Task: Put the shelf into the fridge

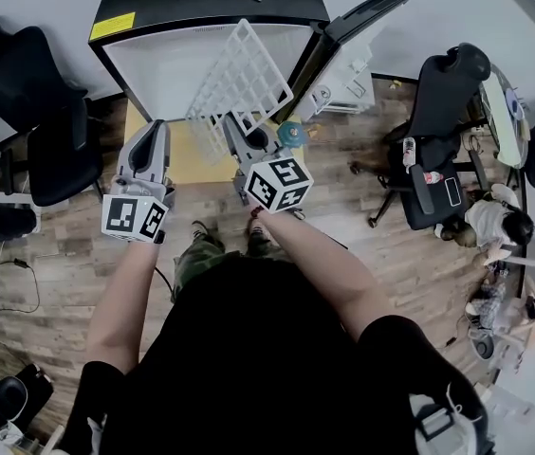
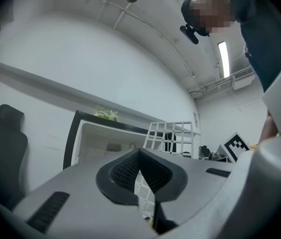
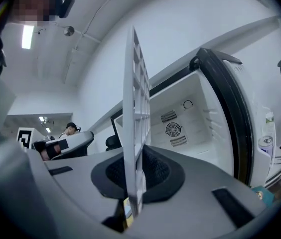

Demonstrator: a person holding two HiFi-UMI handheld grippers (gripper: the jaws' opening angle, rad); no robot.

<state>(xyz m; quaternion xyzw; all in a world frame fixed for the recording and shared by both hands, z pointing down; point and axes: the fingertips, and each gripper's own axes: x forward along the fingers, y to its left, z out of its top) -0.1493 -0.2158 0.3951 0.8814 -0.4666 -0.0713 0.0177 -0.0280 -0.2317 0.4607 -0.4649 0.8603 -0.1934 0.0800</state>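
Note:
The white wire shelf stands on edge, tilted, in front of the open fridge. My right gripper is shut on its lower edge. In the right gripper view the shelf rises edge-on from between the dark pads, with the white fridge interior behind it. My left gripper hangs to the shelf's left, apart from it and holding nothing. Seen from the left gripper view, its tips meet, and the shelf and fridge lie beyond.
The fridge door stands open at the right. A yellow board lies on the wooden floor before the fridge. Black office chairs stand at the left and right. A person sits at the far right.

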